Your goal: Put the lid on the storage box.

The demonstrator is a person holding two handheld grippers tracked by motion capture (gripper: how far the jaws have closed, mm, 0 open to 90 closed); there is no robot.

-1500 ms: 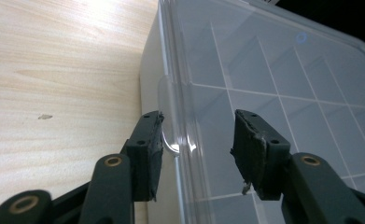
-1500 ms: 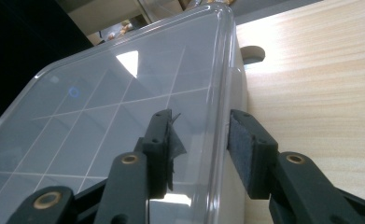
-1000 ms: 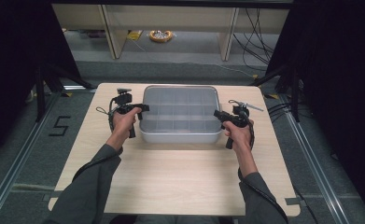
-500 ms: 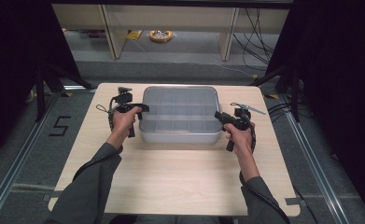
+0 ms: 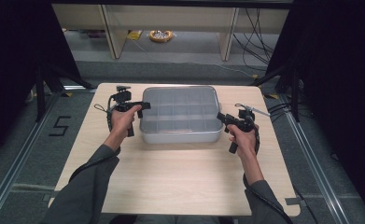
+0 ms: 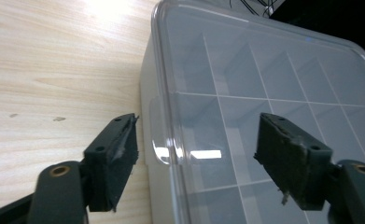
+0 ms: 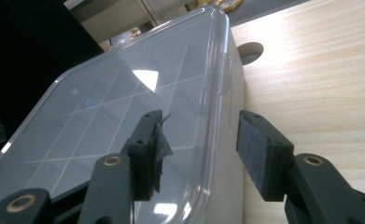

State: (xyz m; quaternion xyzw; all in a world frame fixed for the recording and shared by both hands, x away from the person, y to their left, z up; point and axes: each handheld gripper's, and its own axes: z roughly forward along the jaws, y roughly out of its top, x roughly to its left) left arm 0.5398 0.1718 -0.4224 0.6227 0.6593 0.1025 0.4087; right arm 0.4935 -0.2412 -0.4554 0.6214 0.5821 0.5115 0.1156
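A clear-lidded divider box (image 5: 180, 114) is seen resting flat on the far middle of the wooden bench (image 5: 180, 182), its compartments apparently empty and its lid (image 6: 273, 93) seated. It is flanked at each short end: the left hand-held gripper (image 6: 196, 154) is spread across the lid's rim, its jaws having just been opening, pads clear of the plastic. The right hand-held gripper (image 7: 199, 149) likewise straddles the opposite rim, just opened, nothing pinched. The box is judged set down and released; withdrawal of both hands remains.

Both claws (image 5: 145, 108) (image 5: 220, 117) newly opened
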